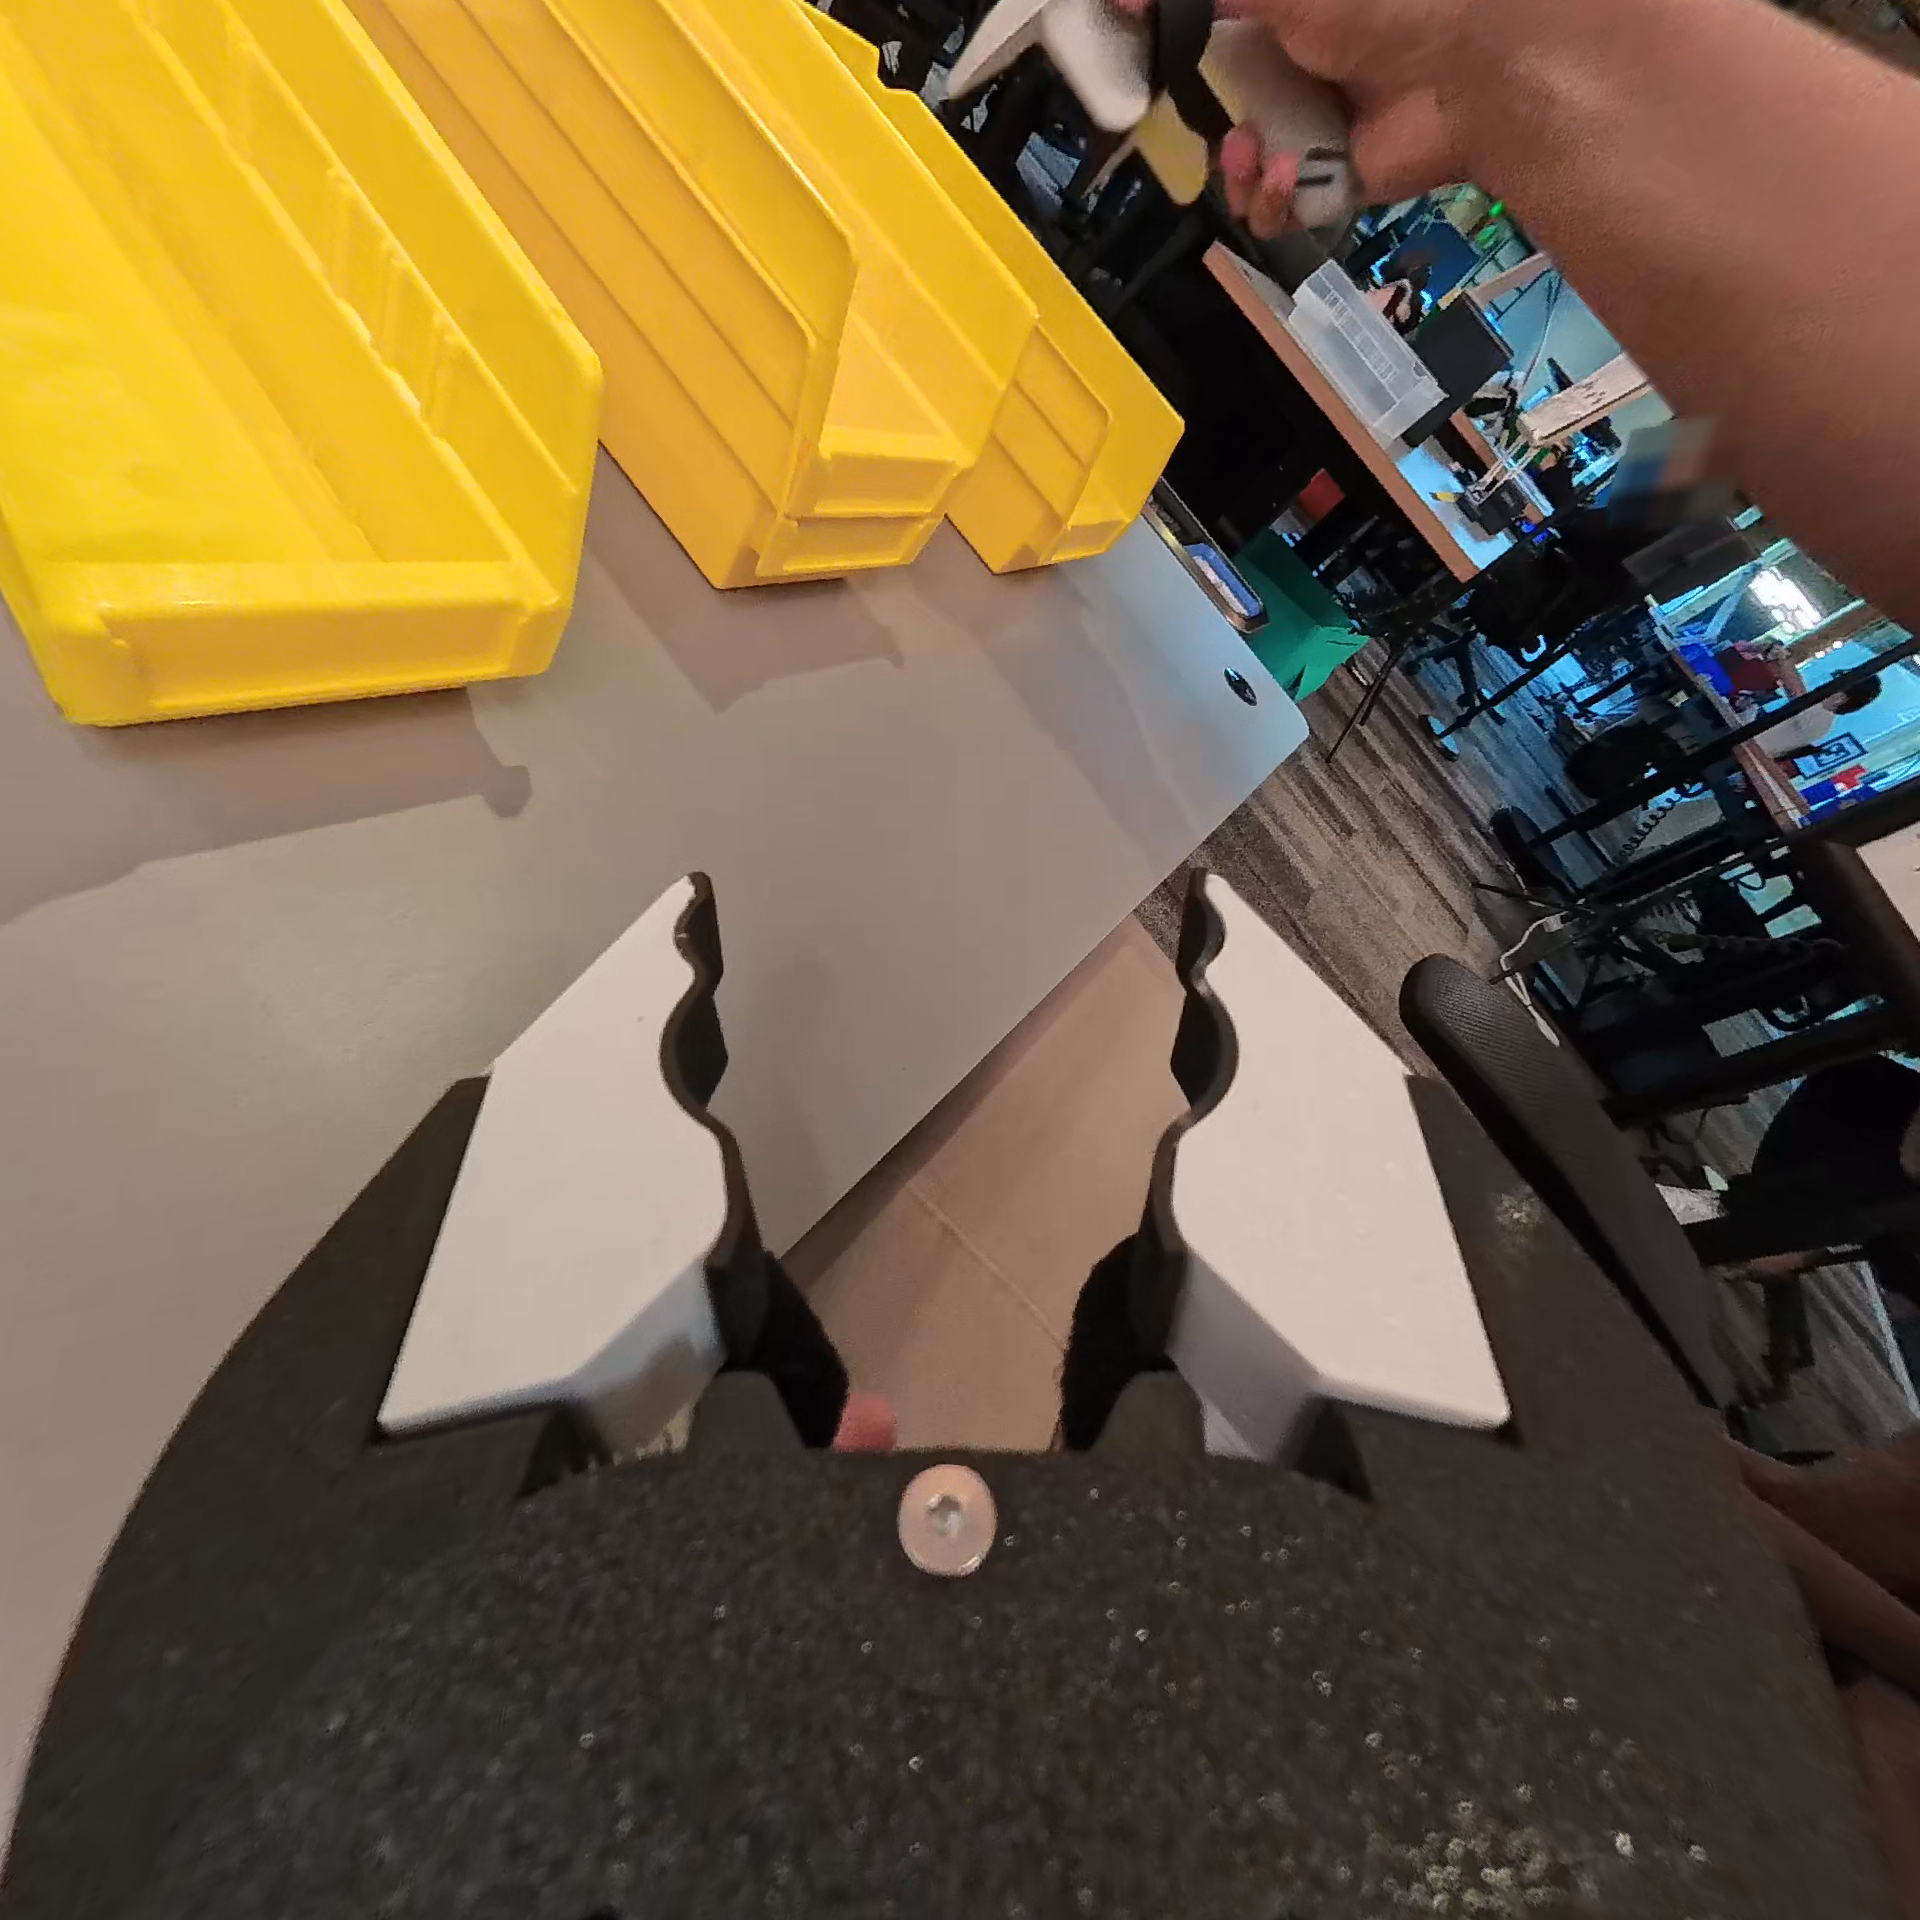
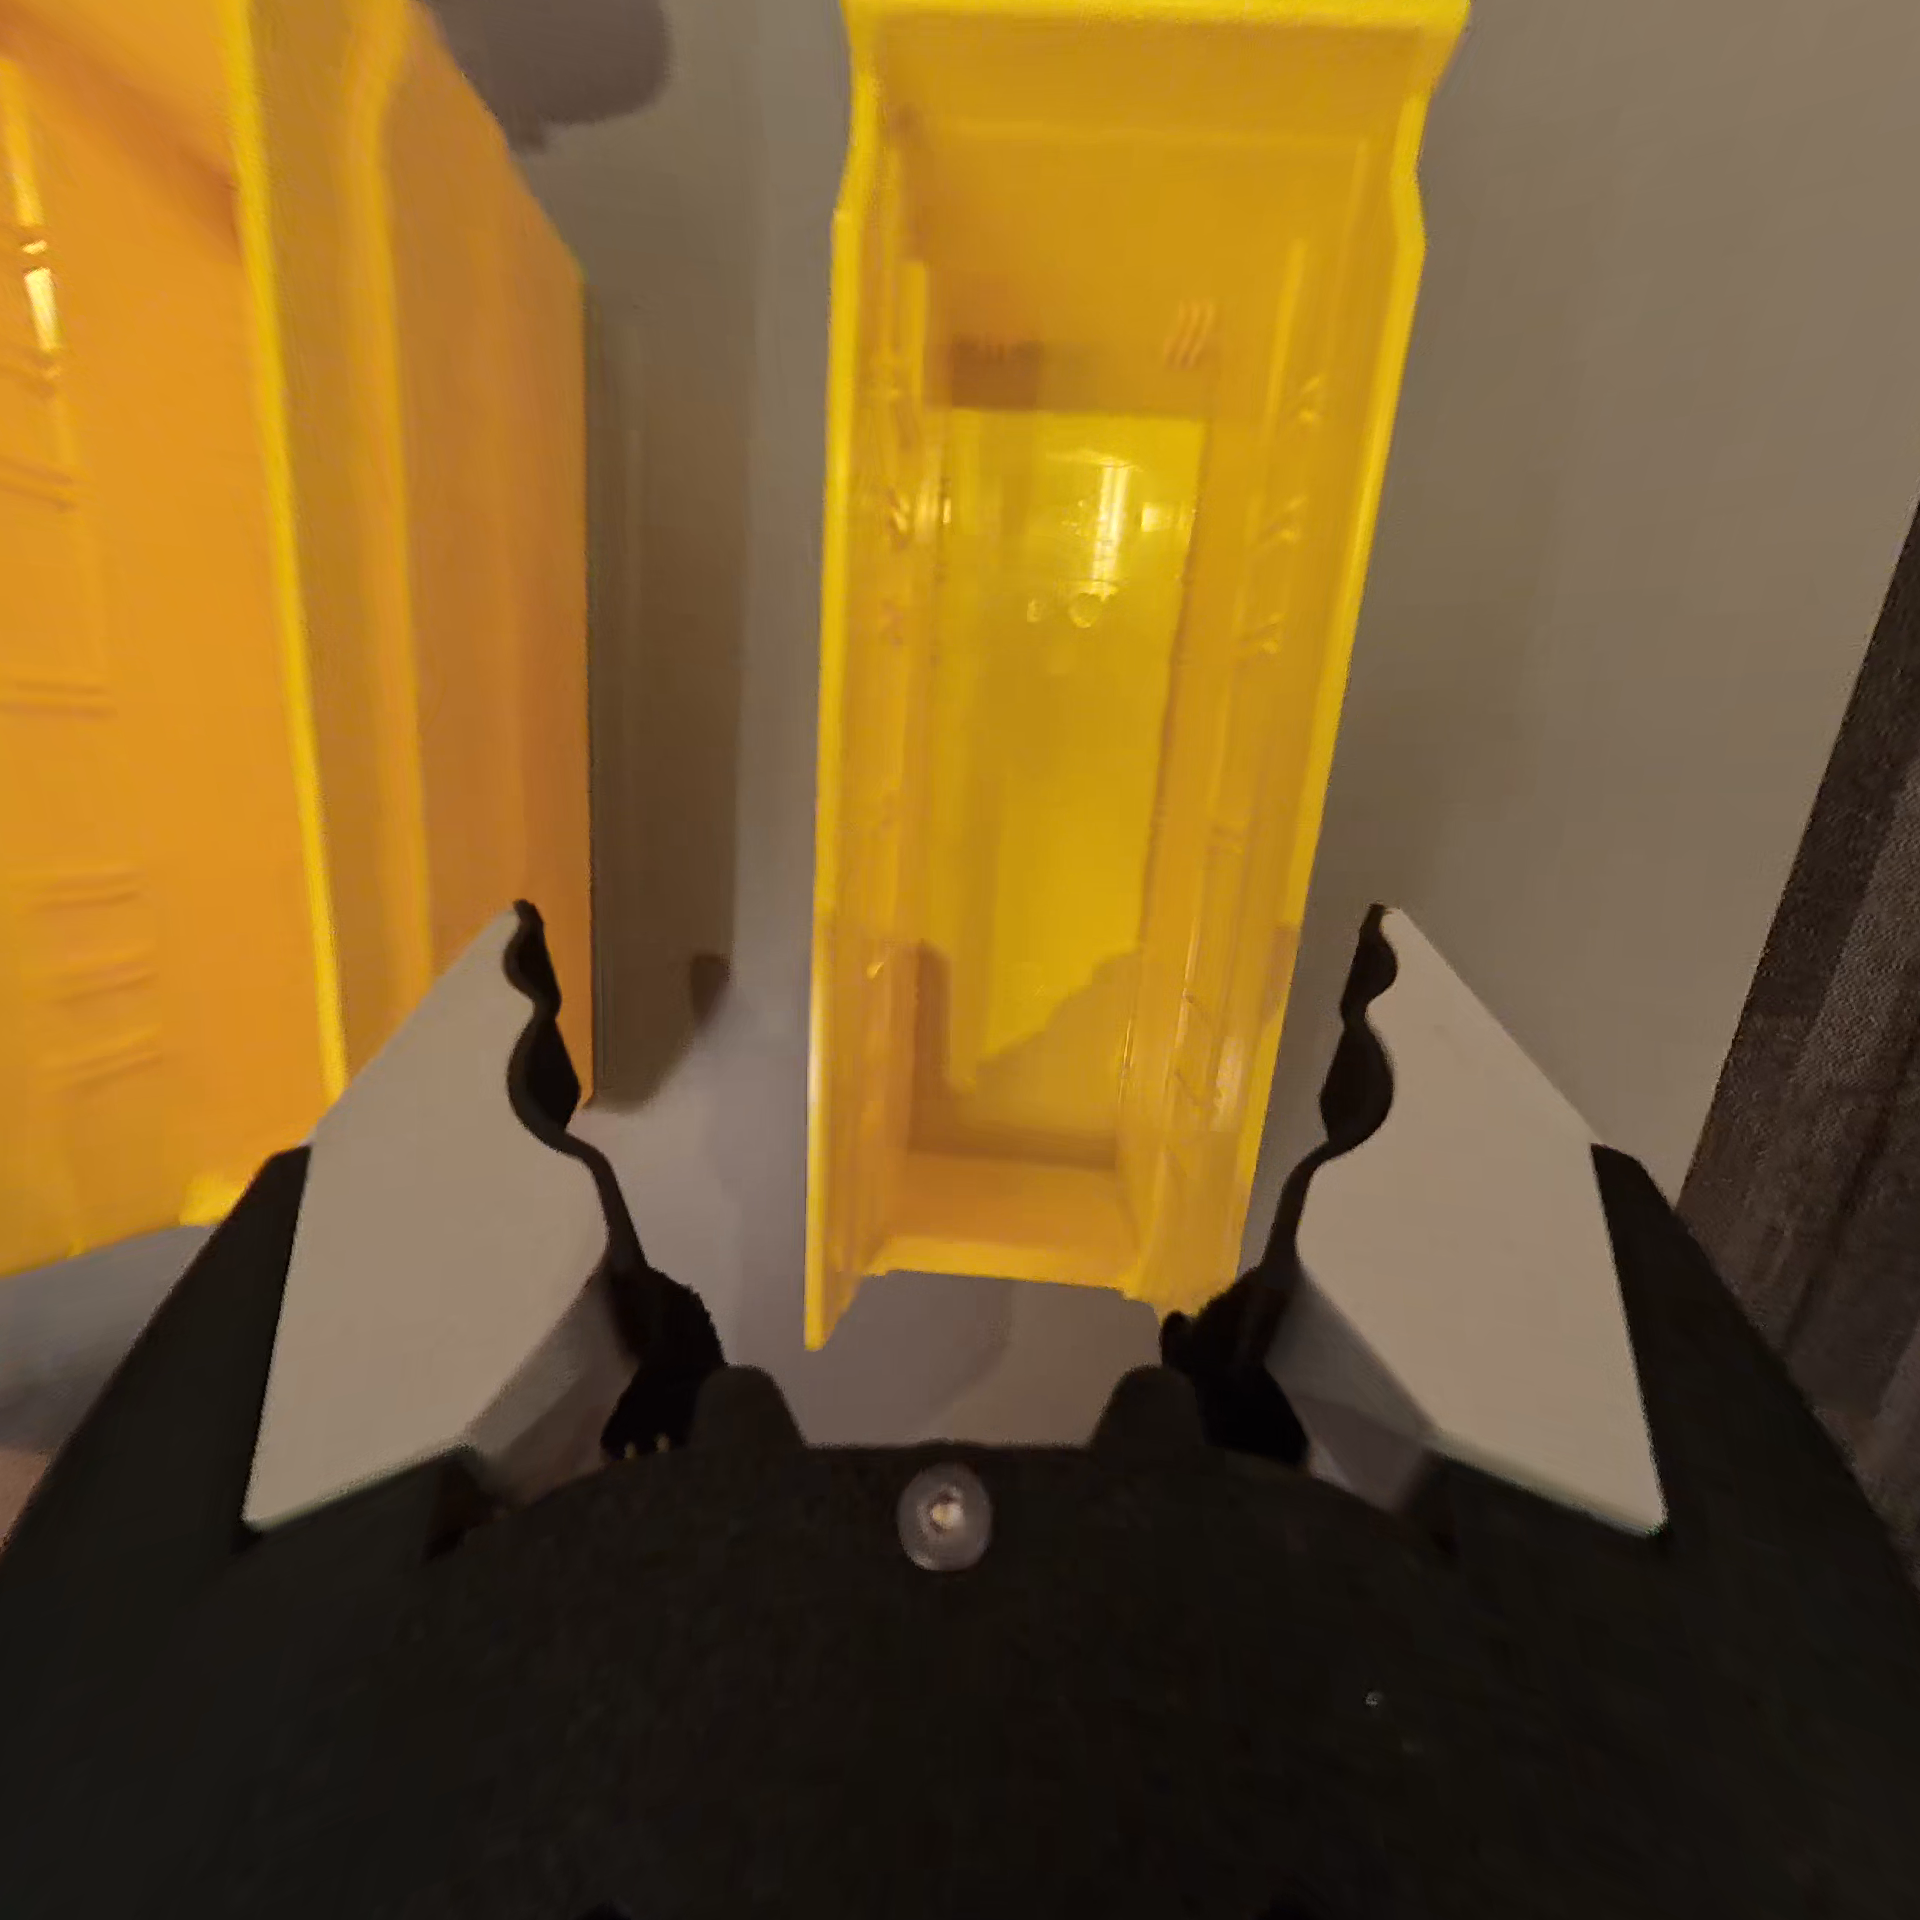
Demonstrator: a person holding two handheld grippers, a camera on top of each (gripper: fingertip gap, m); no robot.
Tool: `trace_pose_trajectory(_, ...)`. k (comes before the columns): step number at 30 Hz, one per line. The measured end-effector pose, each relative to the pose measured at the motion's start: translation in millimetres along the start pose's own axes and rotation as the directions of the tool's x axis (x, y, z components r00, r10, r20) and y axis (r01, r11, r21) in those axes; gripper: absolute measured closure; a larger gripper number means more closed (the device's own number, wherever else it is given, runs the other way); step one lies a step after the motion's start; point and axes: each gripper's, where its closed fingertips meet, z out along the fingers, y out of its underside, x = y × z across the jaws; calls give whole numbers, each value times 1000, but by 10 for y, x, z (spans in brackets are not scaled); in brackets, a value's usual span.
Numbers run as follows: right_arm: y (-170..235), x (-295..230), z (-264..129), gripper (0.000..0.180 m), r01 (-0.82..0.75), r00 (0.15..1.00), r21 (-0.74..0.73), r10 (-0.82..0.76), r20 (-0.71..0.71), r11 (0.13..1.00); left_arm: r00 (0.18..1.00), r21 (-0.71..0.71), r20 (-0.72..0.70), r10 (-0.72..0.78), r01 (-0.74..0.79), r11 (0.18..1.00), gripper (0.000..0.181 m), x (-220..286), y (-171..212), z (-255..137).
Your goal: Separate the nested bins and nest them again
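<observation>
Right wrist view is showing the right gripper (image 2: 951, 1023) hovering with spread fingers over the narrow yellow bin (image 2: 1091, 675), probably preparing to grasp it. The left gripper (image 1: 951, 997) is waiting above the surface (image 1: 312, 987), fingers spread too, holding nothing.

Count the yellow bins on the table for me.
3 visible: a wide bin at left, a middle bin beside it, and a narrow bin by the table's far edge. The middle and narrow bins show doubled rims, so more may be nested inside.
</observation>
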Motion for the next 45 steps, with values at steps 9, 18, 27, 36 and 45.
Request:
trace_pose_trajectory(9, 192, 270, 571, 49, -11, 998, -185, -3, -70, 983, 998, -38, -18, -53, 52, 998, 101, -52, 51, -32)
trace_pose_trajectory(18, 192, 307, 164, 83, -75, 992, -174, 57, -110, 982, 998, -27, -21, -55, 55, 998, 105, -42, 32, -60)
trace_pose_trajectory(27, -310, -531, -987, 84, -134, 991, -2, 134, 1, 991, 997, -43, -53, -49, 47, 998, 110, 100, 74, 52)
trace_pose_trajectory(36, -510, -1757, -870, 84, -51, 997, 7, 51, 58, 999, 997, -53, -45, -56, 53, 997, 111, 54, 85, 12)
trace_pose_trajectory(45, -457, -1716, -564, 84, -28, 1000, -43, 29, 7, 999, 996, -39, -45, -73, 72, 997, 111, 11, 57, -34)
